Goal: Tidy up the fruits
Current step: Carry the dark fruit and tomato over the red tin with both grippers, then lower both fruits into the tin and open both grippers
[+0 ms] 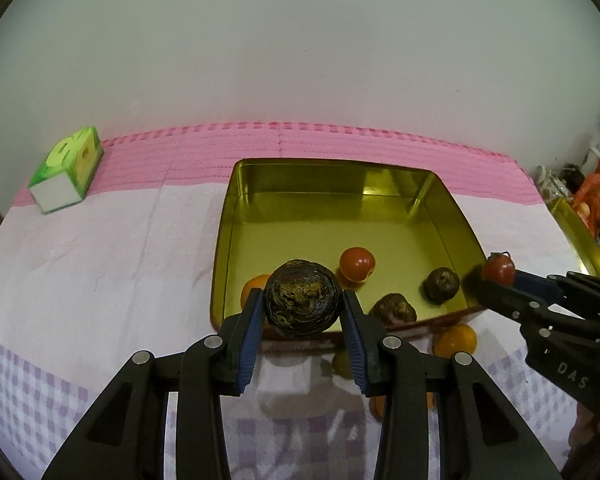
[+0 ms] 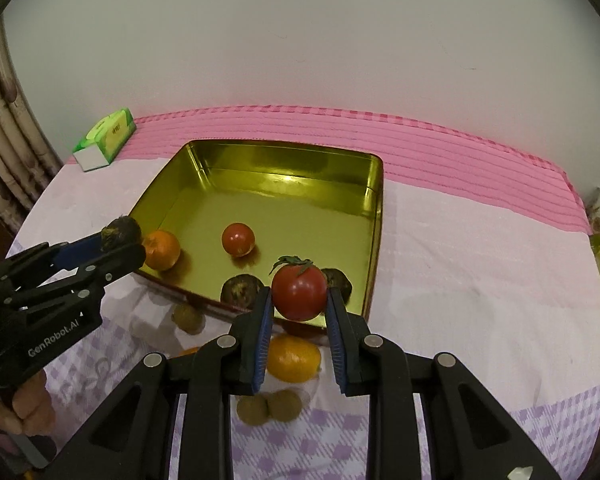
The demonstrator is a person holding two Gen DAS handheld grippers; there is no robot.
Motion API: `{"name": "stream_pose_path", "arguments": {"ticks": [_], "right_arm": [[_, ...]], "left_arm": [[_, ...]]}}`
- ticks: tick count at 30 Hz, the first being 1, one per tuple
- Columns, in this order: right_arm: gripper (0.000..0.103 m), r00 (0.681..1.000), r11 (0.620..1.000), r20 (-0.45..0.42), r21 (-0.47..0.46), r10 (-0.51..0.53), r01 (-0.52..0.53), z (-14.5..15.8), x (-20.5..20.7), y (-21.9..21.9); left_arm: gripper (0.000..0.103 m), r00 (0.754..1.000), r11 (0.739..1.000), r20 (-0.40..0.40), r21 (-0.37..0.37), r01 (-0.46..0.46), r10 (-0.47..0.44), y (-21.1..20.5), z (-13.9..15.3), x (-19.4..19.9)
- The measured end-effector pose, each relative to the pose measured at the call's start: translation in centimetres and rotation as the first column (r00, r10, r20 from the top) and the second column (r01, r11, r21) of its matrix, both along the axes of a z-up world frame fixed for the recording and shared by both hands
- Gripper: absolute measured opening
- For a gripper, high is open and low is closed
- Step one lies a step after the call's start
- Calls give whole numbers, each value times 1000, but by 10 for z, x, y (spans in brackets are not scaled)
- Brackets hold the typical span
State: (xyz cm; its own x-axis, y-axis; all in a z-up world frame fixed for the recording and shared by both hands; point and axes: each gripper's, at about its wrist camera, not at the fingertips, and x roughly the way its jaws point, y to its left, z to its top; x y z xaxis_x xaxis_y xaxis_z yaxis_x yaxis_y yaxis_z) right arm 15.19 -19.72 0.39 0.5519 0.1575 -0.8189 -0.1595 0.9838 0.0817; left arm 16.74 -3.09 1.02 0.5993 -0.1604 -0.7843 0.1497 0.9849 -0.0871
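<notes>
We carry both over gold tin [image 1: 454, 216]: left hand-held gripper [image 1: 303, 322] clamps dark fruit [image 1: 302, 298], right hand-held gripper [image 2: 299, 314] clamps tomato [image 2: 299, 292]; clear near rim, lower, then release.

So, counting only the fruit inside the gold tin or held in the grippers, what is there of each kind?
Tomatoes: 2, the loose tomato and the held tomato in the right gripper
Oranges: 1, the orange
Dark brown fruits: 3, two dark fruits in the tin and the held dark fruit in the left gripper
Total: 6
</notes>
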Motion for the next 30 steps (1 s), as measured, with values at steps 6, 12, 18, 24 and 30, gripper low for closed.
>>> {"name": "stream_pose_path", "arguments": {"ticks": [6,12,18,24,30], "right_arm": [[24,1000,1000,-25,4,14,-14,-11,13,4],[24,999,1000,-47,6,19,-18,-22,22,4],[24,998,1000,-64,9,21,-21,-29,27,3],[24,997,1000,-72,11,24,-23,-32,32,4],[25,997,1000,-78,8,24,-23,-35,33,6]], "left_arm": [[39,999,1000,-39,-7,7,-7,-5,-9,17],[39,998,1000,-67,22,11,-10,-10,-18,25],[39,996,999,-89,43,17,-13,-15,-25,31],[39,995,998,-101,54,24,-18,-18,-28,35],[39,995,997,-95,72,28,-21,-21,-29,36]]}}
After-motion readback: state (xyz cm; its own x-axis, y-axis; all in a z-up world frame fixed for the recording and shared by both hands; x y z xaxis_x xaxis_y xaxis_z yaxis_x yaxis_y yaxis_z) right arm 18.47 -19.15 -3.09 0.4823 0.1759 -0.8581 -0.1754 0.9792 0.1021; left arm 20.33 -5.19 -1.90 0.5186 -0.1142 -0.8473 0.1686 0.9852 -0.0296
